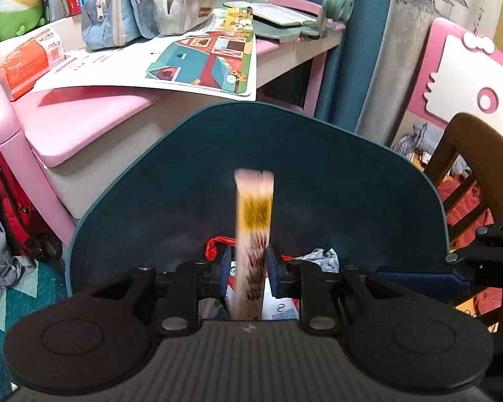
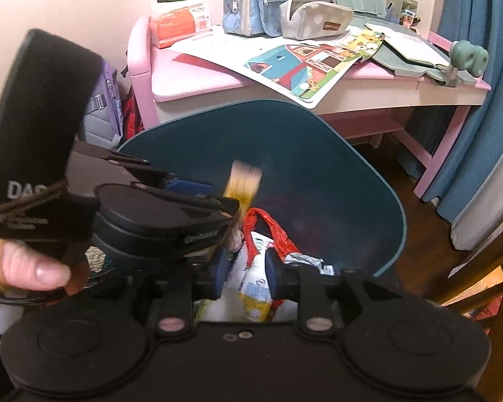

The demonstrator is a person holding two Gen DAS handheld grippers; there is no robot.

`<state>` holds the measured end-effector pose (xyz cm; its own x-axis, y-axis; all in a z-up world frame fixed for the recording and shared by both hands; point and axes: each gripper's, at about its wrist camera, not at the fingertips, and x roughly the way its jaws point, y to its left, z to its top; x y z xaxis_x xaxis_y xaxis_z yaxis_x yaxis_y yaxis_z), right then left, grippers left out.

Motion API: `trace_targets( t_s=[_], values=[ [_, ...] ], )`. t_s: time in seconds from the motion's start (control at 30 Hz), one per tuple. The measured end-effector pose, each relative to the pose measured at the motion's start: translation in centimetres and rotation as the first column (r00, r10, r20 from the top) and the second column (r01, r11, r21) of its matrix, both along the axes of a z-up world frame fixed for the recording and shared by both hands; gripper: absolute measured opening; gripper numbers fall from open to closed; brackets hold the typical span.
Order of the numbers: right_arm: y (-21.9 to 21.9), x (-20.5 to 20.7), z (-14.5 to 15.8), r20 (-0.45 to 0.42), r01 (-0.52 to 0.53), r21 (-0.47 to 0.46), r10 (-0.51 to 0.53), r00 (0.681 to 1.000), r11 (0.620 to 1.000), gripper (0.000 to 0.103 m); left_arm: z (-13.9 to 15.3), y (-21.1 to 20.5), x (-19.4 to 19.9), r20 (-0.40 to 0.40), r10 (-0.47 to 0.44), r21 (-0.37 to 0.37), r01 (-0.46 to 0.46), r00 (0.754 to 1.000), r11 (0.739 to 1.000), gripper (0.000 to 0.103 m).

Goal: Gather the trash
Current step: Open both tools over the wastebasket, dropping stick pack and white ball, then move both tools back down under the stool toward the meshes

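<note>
both grippers tilted down over bin [image 1: 171, 174]; left gripper [image 1: 249, 264] pinching wrapper [image 1: 254, 221]; right gripper [image 2: 244, 269] slightly parted, empty.

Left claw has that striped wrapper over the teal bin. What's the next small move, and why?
Probably open the left claw a little wider. The wrapper stands blurred between its pads, directly over the teal bin, above the trash already inside, so it should drop in.
</note>
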<state>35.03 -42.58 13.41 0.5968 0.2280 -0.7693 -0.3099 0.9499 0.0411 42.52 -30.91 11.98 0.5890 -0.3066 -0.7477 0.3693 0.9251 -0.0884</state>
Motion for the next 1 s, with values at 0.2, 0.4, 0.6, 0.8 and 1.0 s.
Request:
trace_targets(
  t_s=[0.2,0.4,0.6,0.8,1.0],
  values=[
    [0.3,-1.1,0.5,0.018,0.004,0.0,-0.004,1.0,1.0,0.033,1.2,1.1,-1.2,0.035,0.022,-0.031,-0.021,0.999,0.999,0.06],
    [1.0,-3.3,2.3,0.066,-0.011,0.014,0.01,0.998,1.0,0.041,3.4,3.1,-4.0,0.091,0.004,-0.076,0.003,0.996,0.997,0.062],
    [2.7,-5.8,3.9,0.11,-0.05,0.026,0.046,0.993,0.998,0.049,5.4,6.1,-7.6,0.153,0.011,-0.092,0.003,0.988,0.996,0.065],
    [5.7,-7.9,4.5,0.133,-0.105,0.052,0.097,0.986,0.993,0.058,6.6,10.3,-11.1,0.203,0.057,-0.101,-0.037,0.977,0.994,0.069],
    [9.9,-9.3,3.8,0.143,-0.166,0.083,0.154,0.978,0.983,0.065,6.4,15.4,-14.0,0.246,0.125,-0.104,-0.102,0.961,0.989,0.078]
  ],
)
